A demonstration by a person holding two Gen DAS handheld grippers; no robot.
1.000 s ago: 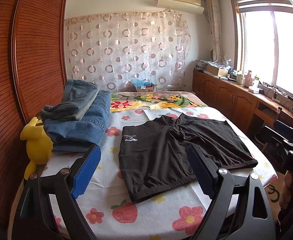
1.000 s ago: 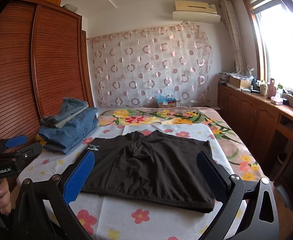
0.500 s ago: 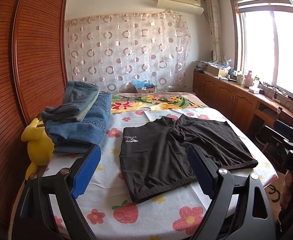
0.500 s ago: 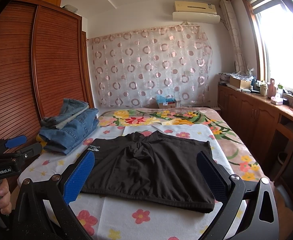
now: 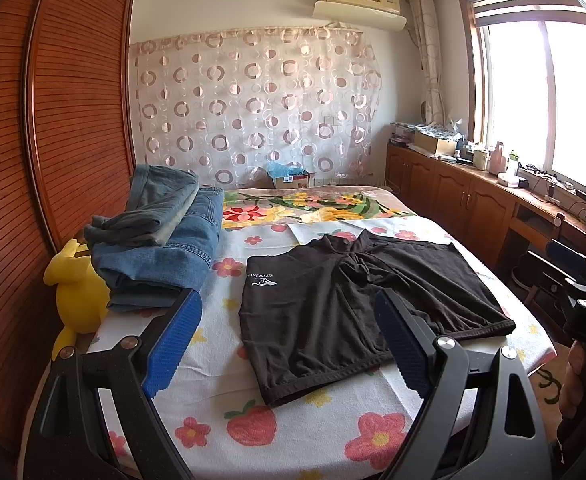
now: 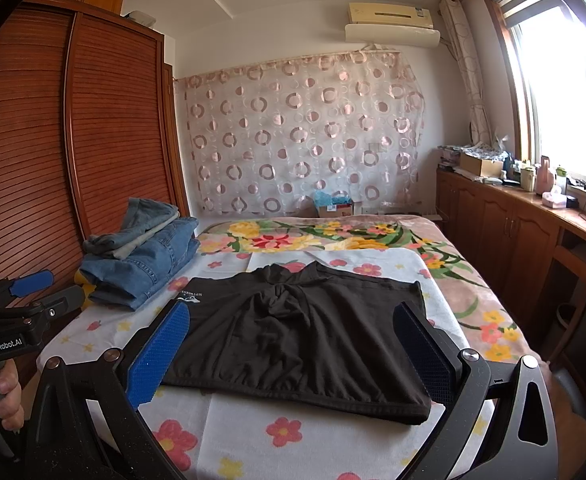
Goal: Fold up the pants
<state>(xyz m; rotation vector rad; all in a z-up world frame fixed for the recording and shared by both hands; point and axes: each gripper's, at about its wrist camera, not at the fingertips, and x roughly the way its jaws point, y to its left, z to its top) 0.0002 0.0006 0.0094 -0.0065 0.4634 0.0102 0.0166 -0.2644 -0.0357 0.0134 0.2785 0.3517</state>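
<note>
handling: black shorts (image 5: 357, 300) judged light, limp, thin knit, likely to sag; best pinched at waistband corners | look: spread flat, bunched at crotch, small white logo | place: near the bed's (image 6: 293, 440) foot edge | left hand-held gripper (image 5: 289, 344) and right hand-held gripper (image 6: 289, 352) gaped wide, holding nothing

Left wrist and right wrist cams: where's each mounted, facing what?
Left wrist: on the left gripper, over the bed's near-left edge, facing the black shorts; jaws open, right hand visible.
Right wrist: on the right gripper, facing the shorts' waistband; jaws open, left hand visible.
Shared: shorts, folded jeans, curtain.
</note>
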